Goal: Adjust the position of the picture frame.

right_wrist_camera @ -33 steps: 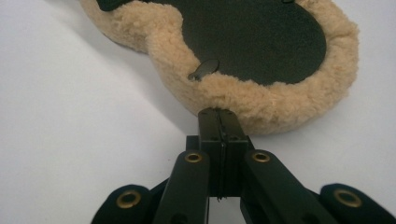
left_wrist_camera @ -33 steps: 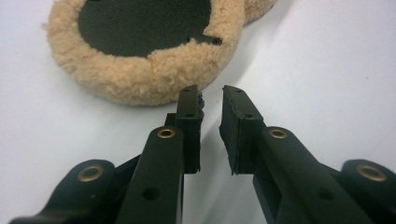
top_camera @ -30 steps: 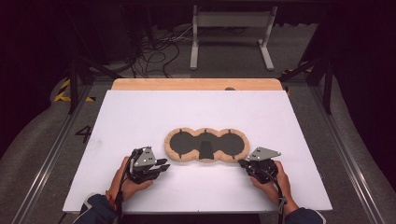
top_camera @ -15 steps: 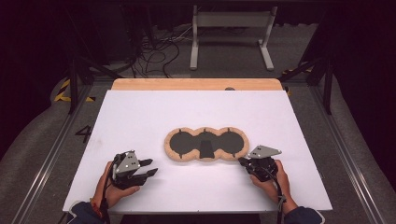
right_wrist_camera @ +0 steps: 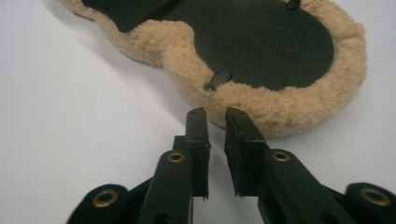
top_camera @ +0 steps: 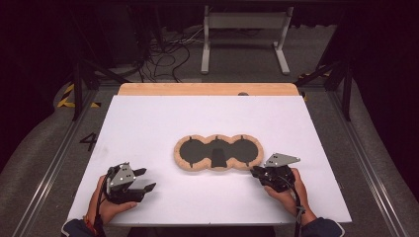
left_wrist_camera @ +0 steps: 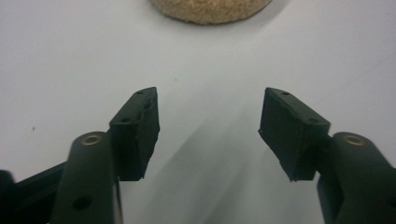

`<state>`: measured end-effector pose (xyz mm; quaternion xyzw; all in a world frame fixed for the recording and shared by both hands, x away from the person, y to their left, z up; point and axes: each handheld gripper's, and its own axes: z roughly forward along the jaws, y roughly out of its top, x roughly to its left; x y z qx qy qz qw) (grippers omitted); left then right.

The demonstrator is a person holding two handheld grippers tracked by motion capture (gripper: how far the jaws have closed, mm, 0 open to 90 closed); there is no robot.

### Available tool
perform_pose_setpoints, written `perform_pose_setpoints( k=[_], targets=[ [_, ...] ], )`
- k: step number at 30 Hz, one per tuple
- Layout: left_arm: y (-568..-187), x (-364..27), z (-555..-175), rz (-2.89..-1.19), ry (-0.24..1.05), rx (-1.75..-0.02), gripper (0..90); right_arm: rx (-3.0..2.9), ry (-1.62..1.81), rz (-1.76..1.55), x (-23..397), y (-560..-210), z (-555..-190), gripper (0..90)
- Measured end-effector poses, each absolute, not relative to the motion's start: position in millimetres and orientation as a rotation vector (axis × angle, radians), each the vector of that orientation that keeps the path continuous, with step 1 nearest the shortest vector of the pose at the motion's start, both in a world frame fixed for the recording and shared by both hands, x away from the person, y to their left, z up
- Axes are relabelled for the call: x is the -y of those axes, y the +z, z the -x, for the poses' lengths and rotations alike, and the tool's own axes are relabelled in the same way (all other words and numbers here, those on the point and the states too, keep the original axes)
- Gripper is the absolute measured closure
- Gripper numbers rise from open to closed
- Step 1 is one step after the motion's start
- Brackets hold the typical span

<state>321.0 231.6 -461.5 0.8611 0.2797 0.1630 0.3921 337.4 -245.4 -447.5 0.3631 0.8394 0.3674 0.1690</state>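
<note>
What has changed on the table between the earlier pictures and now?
The left gripper drew back from the fleece pad toward the table's near left corner, and its jaws have just been opening, with nothing between them. The right gripper kept its place at the pad's right end; its jaws have just been opening slightly, empty. The pad did not move.

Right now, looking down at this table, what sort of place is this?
Probably a lab or recording workspace: a white-covered wooden table on a metal frame, loose black cables on the grey floor behind, and a fleece-edged tan pad laid out between two hand-held grippers.
</note>
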Motion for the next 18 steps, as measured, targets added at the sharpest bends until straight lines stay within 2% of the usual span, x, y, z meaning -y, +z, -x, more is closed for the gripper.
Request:
perform_pose_setpoints(
  k=[8, 18],
  targets=[
    [-464.4, -241.6, -321.0, -2.155, 0.448, -0.766, 19.9, -2.448, 1.078, -1.009, 243.6, -446.7, -335.3, 62.6],
    [-467.5, -239.3, -317.7, -2.182, 0.454, -0.739, 17.9, -2.496, 1.090, -0.978, 236.2, -447.5, -337.9, 67.3]
  ],
)
